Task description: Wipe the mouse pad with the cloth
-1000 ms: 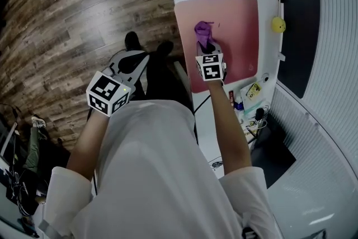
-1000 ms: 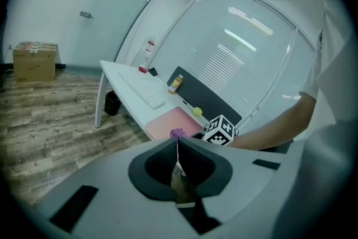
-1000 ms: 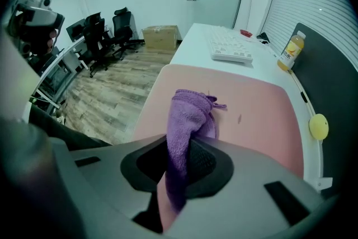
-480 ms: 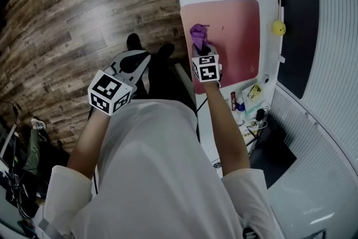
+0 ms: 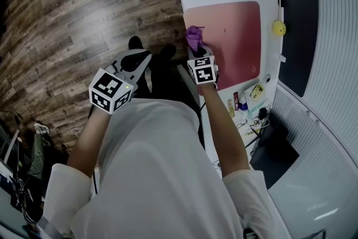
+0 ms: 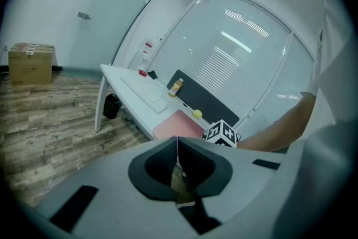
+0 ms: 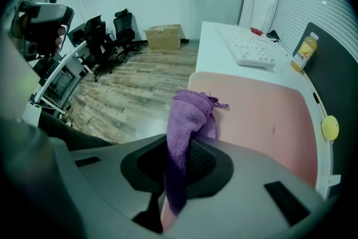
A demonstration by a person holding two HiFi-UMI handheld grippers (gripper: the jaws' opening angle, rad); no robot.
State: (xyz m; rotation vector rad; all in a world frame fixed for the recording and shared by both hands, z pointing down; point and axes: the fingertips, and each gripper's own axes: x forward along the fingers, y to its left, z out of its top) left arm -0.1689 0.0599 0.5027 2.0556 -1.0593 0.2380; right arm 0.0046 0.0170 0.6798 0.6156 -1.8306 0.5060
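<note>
The right gripper (image 7: 180, 145) is clamped on the purple cloth (image 7: 190, 112), whose bunched end rests on the pink pad (image 7: 263, 115) on the bench (image 7: 215, 42). Over the last second the cloth has slid from nearer the pad's middle to its left edge, so one stroke looks about done, with the right side still to wipe. The left gripper (image 6: 178, 148), jaws together and empty, hangs over the floor (image 5: 84, 8).

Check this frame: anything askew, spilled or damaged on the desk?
Nothing spilled or damaged. The pink mouse pad lies flat, bearing one small dark speck; the purple cloth hangs bunched in the right hand-held gripper.
</note>
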